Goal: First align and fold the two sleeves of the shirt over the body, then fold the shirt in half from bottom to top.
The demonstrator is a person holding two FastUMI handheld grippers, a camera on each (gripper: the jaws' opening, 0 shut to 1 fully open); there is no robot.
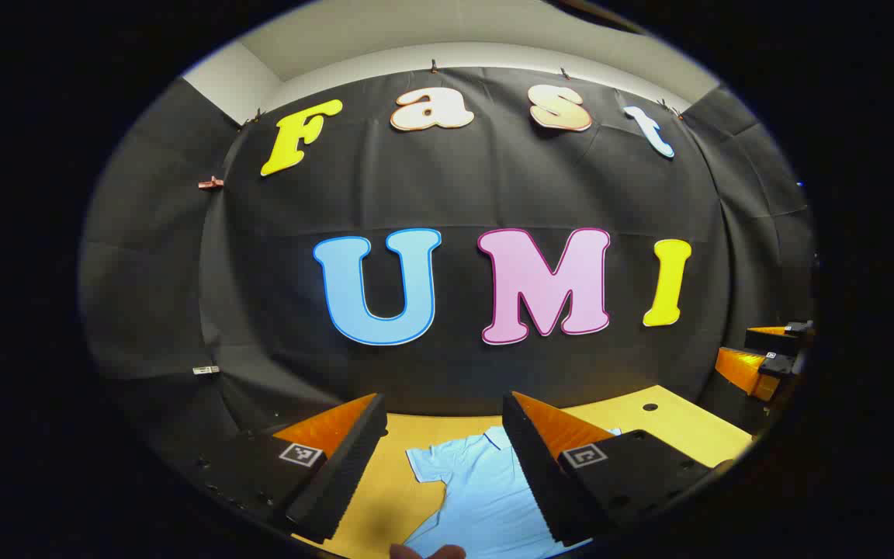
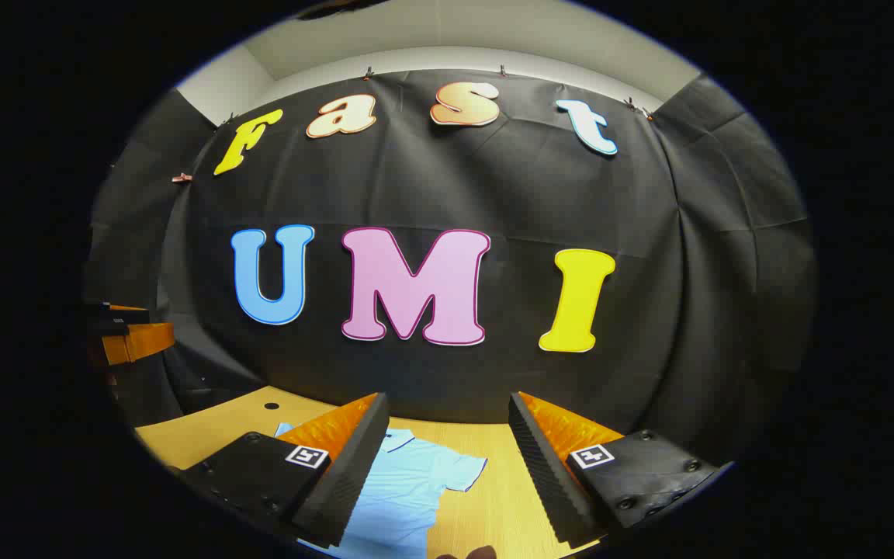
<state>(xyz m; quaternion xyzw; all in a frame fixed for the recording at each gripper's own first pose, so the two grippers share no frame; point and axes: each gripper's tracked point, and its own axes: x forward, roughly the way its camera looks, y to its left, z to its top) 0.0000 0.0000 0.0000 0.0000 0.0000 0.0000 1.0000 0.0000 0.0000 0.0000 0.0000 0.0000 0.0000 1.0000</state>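
Left gripper (image 1: 445, 435) and right gripper (image 2: 447, 435) both hang above the table (image 1: 672, 423) with fingers spread wide, gripping nothing. The shirt (image 1: 478, 489) lies flat on the table below them, collar toward the wall, short sleeves out to either side. The right gripper also appears at the far right of the left gripper view.

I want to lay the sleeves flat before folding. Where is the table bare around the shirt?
Bare table shows along the back edge between the shirt and the booth wall, around a small hole. More bare wood lies outside each sleeve. The middle is taken by the shirt, with both tongs open above it.
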